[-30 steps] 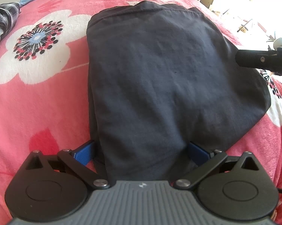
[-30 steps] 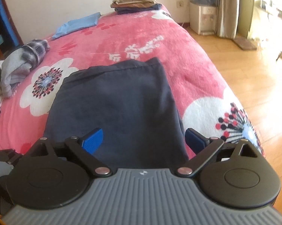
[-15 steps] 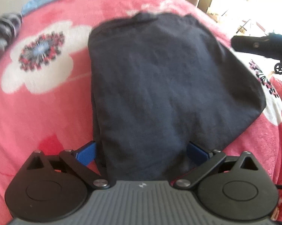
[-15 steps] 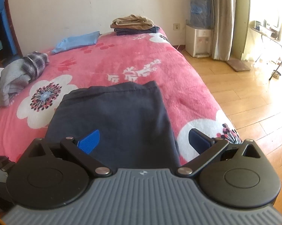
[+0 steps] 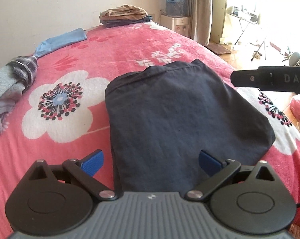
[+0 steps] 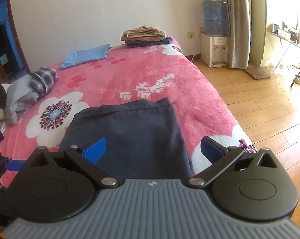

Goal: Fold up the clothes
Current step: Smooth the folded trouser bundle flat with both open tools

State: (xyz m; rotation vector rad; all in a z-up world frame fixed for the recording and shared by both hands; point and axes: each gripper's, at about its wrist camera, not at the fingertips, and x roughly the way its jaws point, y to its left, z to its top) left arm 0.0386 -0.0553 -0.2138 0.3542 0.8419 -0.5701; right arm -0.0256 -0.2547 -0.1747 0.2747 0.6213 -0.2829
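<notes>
A folded dark navy garment (image 5: 180, 115) (image 6: 130, 133) lies flat on the pink floral bedspread (image 5: 114, 45) (image 6: 130, 73). My left gripper (image 5: 151, 162) hovers over the garment's near edge, jaws wide open, blue pads clear of the cloth. My right gripper (image 6: 154, 149) is also open above the garment's near right part, nothing between its fingers. The right gripper's black body (image 5: 269, 80) juts in from the right in the left wrist view.
A stack of folded clothes (image 5: 124, 16) (image 6: 146, 35) sits at the bed's far end, a light blue cloth (image 5: 60, 41) (image 6: 86, 56) near it. A crumpled grey and plaid heap (image 5: 12, 83) (image 6: 28, 87) lies left. Wooden floor (image 6: 269, 107) and a water dispenser (image 6: 214, 45) are right.
Both grippers have tilted upward, so more of the bed's far end and the wall shows. The left gripper rose off the garment's near edge. The garment lies as before.
</notes>
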